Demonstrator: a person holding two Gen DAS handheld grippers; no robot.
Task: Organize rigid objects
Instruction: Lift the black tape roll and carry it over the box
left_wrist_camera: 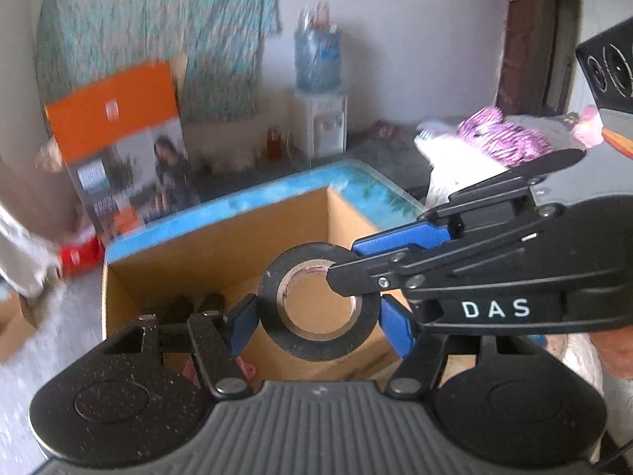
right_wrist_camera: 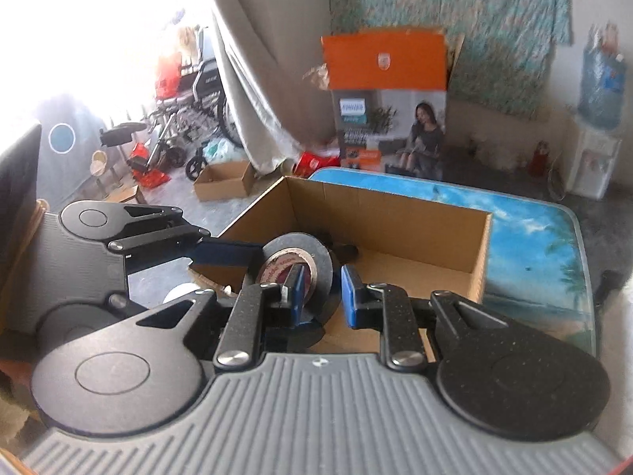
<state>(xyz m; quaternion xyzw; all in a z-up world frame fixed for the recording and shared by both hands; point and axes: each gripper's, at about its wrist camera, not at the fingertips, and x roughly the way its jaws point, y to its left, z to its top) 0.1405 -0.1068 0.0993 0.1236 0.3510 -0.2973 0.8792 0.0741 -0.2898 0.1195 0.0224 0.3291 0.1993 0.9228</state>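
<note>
A black tape roll [left_wrist_camera: 316,330] with a brown core is held above an open cardboard box [left_wrist_camera: 221,245]. My left gripper [left_wrist_camera: 316,316] is shut on the roll, its blue pads [left_wrist_camera: 242,320] pressing the roll's outer sides. My right gripper [right_wrist_camera: 325,291] reaches in from the right; one finger sits inside the roll's core and the other outside its wall, with a gap showing, so it looks open. The roll also shows in the right wrist view [right_wrist_camera: 316,265], edge-on, above the box [right_wrist_camera: 395,217]. Dark items lie in the box bottom [left_wrist_camera: 198,304].
The box stands on a table with a blue beach-scene top [right_wrist_camera: 534,245]. An orange product carton [right_wrist_camera: 389,99] leans on the back wall. A water dispenser [left_wrist_camera: 320,118], clothes pile [left_wrist_camera: 494,138], a small floor box [right_wrist_camera: 223,180] and a wheelchair [right_wrist_camera: 190,118] surround it.
</note>
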